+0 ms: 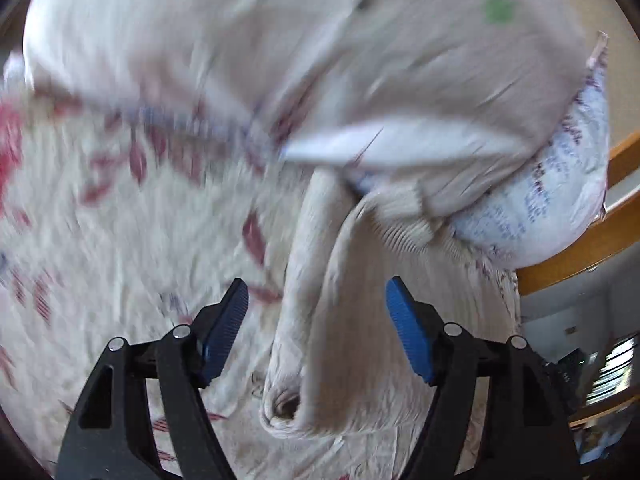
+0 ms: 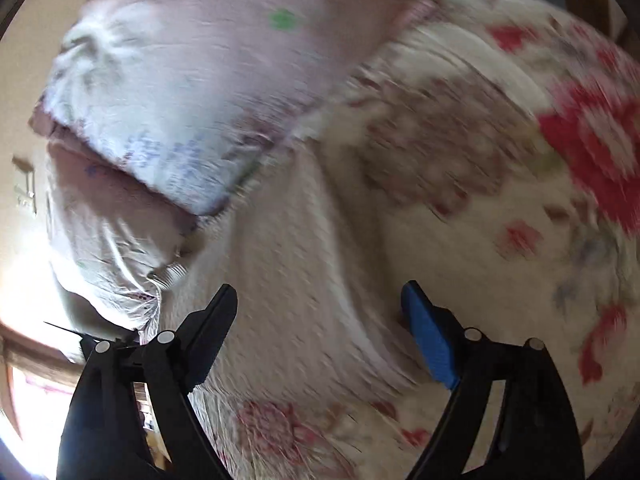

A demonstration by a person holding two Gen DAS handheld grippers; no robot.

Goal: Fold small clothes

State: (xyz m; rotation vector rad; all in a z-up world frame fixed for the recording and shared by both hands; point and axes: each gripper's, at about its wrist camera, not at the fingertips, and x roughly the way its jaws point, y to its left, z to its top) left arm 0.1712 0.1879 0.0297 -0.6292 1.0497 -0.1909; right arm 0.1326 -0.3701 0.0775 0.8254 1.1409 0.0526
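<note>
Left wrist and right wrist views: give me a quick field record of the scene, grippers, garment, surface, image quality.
surface: floral quilt, red and maroon print
garment: beige ribbed sleeve lying between the left fingers, not pinched
left hand-held gripper: open, around the sleeve
right hand-held gripper: open, over the quilt, holding nothing
other: printed pillow with green dot; wooden frame at the right edge
image quality: heavy motion blur in both views

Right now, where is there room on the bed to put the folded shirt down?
Free patch: the flowered bedspread left of the beige garment, in front of the left gripper. The right gripper also faces open bedspread, toward the red flowers. Crowded: the far side, where the pillow lies under more beige cloth.
</note>
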